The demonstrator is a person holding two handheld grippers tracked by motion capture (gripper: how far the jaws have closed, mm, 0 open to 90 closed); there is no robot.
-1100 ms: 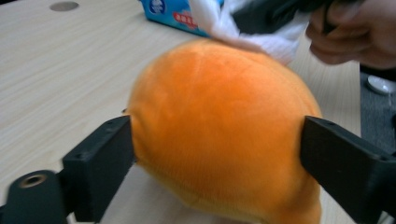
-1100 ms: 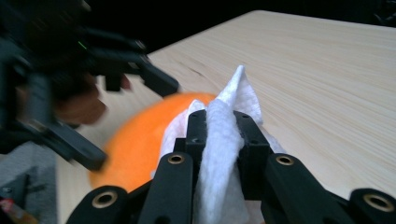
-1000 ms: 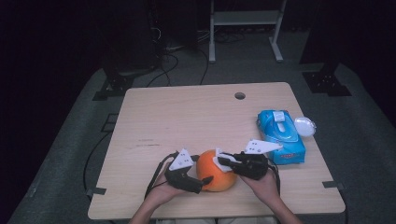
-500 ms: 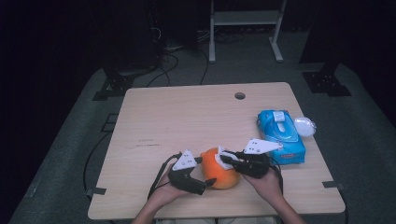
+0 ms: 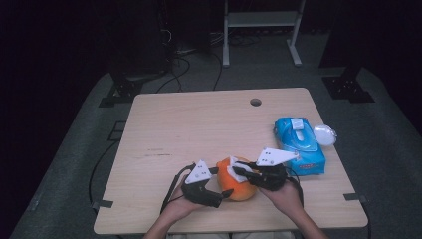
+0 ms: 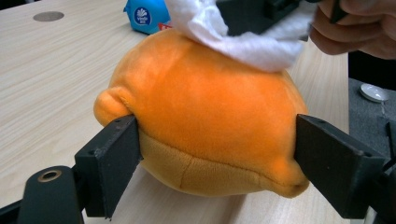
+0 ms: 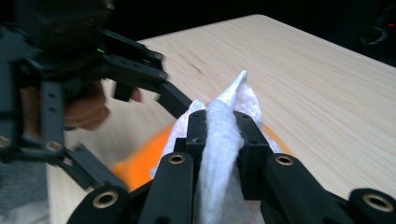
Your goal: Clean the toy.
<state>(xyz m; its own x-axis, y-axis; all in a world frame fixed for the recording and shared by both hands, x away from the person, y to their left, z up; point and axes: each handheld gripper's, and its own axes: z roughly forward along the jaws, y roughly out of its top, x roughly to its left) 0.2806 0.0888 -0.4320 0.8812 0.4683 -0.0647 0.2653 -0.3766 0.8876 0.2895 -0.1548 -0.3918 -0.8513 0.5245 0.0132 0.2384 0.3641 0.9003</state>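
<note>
An orange plush toy [image 5: 239,189] lies on the wooden table [image 5: 199,124] near its front edge. My left gripper [image 5: 221,183] reaches around it from the left. In the left gripper view the gripper [image 6: 217,149] has a pad against each side of the plush [image 6: 205,102], and its jaws have just been closing on it. My right gripper [image 5: 238,172] comes in from the right, shut on a white wipe [image 5: 233,168]. The wipe [image 6: 243,42] rests on top of the plush. In the right gripper view the gripper [image 7: 222,126] pinches the wipe [image 7: 233,100] above the orange plush [image 7: 135,168].
A blue pack of wipes [image 5: 298,144] lies at the right side of the table, close to the right hand. A small clear round lid [image 5: 324,134] sits beside it at the table's edge. A cable hole [image 5: 256,102] is at the far middle.
The left jaws have drawn in against the sides of the plush. Both hands and the plush have hardly shifted, and the wipe stays on top of the toy.
</note>
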